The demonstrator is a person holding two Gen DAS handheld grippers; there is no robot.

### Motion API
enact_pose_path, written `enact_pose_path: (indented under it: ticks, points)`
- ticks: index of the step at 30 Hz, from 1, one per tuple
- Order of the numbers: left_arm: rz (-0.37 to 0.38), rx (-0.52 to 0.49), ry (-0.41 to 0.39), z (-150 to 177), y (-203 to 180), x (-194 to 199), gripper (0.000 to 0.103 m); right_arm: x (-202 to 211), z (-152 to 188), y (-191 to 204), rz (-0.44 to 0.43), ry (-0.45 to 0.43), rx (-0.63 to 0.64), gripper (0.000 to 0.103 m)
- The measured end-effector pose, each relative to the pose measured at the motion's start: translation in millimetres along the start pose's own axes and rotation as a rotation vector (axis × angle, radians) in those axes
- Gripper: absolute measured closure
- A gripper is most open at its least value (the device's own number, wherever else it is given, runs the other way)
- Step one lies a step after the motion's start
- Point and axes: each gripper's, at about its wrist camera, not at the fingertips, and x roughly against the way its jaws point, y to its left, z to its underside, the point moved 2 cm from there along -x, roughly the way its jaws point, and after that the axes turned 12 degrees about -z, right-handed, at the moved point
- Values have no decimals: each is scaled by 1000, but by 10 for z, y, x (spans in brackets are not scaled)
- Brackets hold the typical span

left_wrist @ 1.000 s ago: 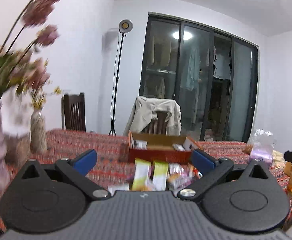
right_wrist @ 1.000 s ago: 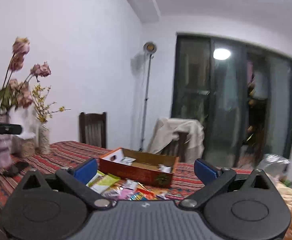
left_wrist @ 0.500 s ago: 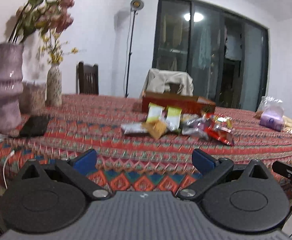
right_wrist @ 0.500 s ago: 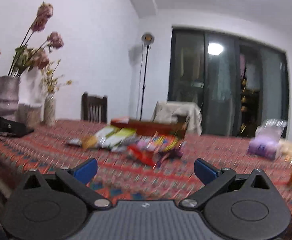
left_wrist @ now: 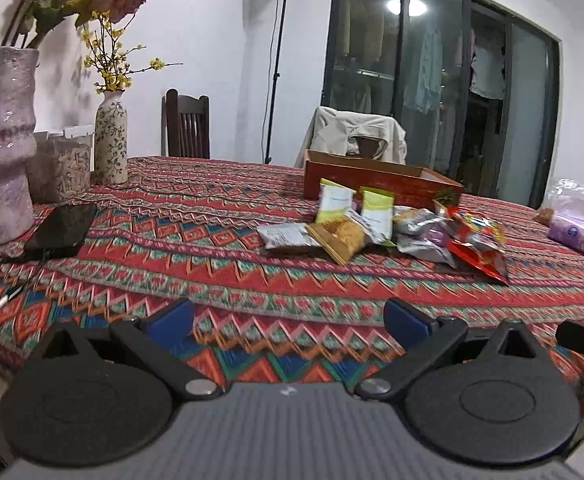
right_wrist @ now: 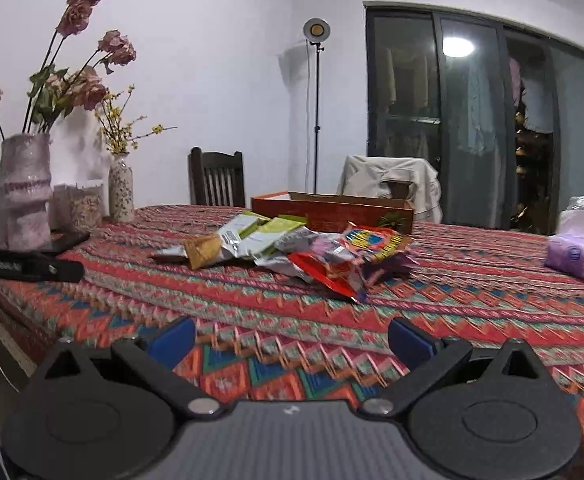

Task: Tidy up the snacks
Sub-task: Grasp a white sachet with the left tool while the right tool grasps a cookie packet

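The left gripper (left_wrist: 288, 316) hangs spread wide and empty over the tablecloth (left_wrist: 212, 264). Ahead of its jaws lie the snacks (left_wrist: 375, 232), with the box (left_wrist: 375, 184) beyond them.

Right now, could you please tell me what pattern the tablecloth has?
The tablecloth has bands of zigzags and diamonds, mostly red with teal, blue and orange; the left wrist view shows it best.

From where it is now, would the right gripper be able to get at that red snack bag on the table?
Probably yes. The right gripper is open and empty, and only bare tablecloth lies between it and the red snack bag, which sits at the near edge of the pile. It would need to move forward first.
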Motion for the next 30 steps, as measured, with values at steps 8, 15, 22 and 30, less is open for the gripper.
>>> enact_pose_path:
  ticks: [8, 15, 22, 30]
  points:
    - [-33, -23, 64, -273, 141, -571, 0, -1010, -538, 34, -131, 132, 19, 5]
    - [-45, -4, 87, -537, 289, -987, 0, -2251, -906, 253, -186, 270, 173, 8]
    - [-23, 15, 120, -669, 231, -1276, 0, -2882, -842, 390, -209, 384, 258, 28]
    - [1, -62, 166, -773, -218, -1755, 3, -2518, -867, 117, -194, 346, 172, 45]
